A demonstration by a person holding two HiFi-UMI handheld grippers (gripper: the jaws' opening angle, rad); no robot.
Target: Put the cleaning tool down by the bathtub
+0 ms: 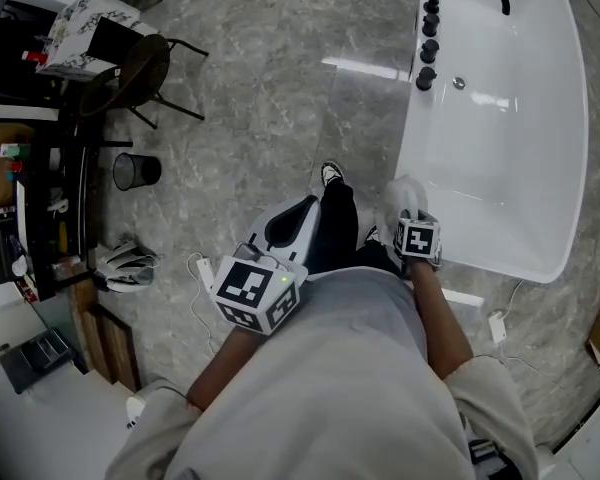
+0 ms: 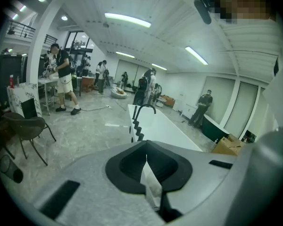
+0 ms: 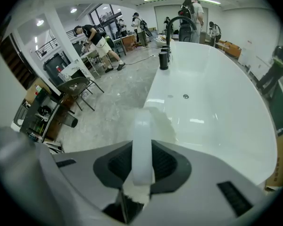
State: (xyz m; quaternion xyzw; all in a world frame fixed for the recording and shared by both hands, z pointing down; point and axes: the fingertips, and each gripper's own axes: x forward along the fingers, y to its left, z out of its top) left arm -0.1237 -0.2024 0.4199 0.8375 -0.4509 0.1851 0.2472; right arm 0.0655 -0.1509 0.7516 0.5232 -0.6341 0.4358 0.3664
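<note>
The cleaning tool is white, with a flat plastic handle and a fluffy head. My right gripper is shut on the handle, holding the tool just above the near left rim of the white bathtub. The tub stretches away ahead, with a black faucet at its far end. My left gripper hangs over the floor left of the tub, by the person's legs. Its jaws are shut with nothing held.
A dark chair and a black mesh bin stand on the grey marble floor at the left, beside a cluttered shelf. A white cable and plug lie by the tub's near end. Several people stand far off.
</note>
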